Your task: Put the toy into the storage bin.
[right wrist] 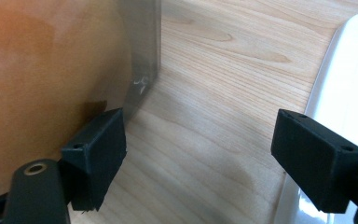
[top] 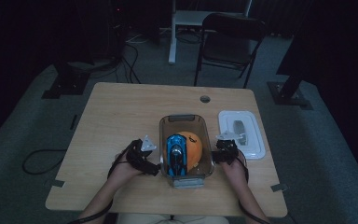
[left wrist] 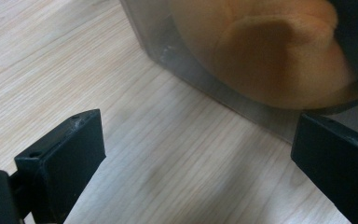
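Container (top: 187,122) lies lengthwise away from the person, claws flanking it.

A white lid (top: 241,134) lies on the wooden table (top: 121,121); a black folding chair (top: 228,42) stands behind.

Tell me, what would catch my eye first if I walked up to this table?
Probably the clear plastic box near the table's front edge, with an orange plush toy and a bright blue toy car packed inside. A person's hands flank it, the left gripper and the right gripper each beside a wall with jaws open. To the right of the box lies its white lid, flat on the wooden table.
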